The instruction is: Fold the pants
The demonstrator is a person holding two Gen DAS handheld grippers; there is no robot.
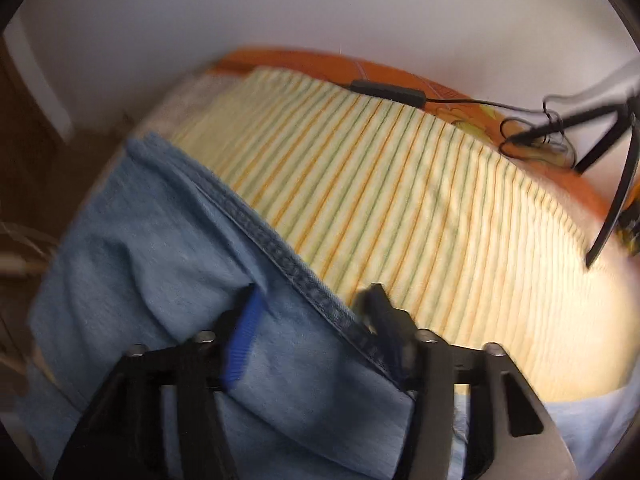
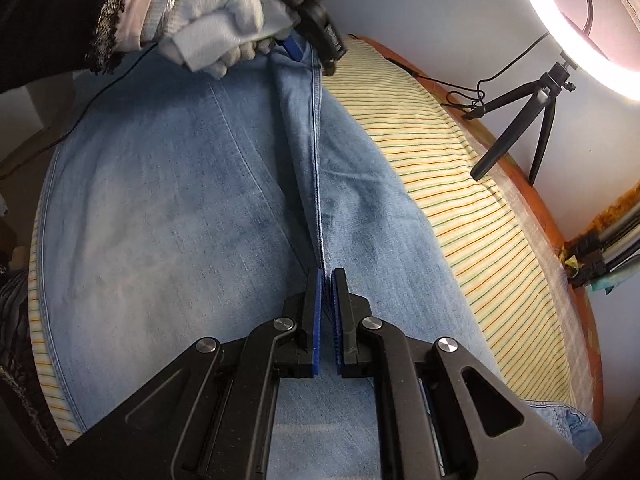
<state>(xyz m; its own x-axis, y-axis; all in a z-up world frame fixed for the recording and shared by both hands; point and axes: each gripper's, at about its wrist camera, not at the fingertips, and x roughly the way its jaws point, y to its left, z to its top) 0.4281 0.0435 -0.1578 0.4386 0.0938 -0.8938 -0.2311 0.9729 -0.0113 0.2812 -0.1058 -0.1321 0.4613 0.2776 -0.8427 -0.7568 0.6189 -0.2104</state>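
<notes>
Right gripper [image 2: 327,276] is clamped tight on the dark stitched seam ridge of the light blue denim pants [image 2: 160,208], which are spread on the yellow striped cloth [image 2: 480,216]. That seam's long axis runs straight away from it to the far end, where the left gripper [image 2: 312,54], held by a white-gloved hand [image 2: 212,24], sits half open, astride the same ridge; no squeeze can be made out there.

Motion blurs the left gripper [image 1: 312,300], so its grip on the pants [image 1: 168,248] is unclear. The ring light [image 2: 580,32] is cut off at upper right, and the pants run past the bottom edge.
</notes>
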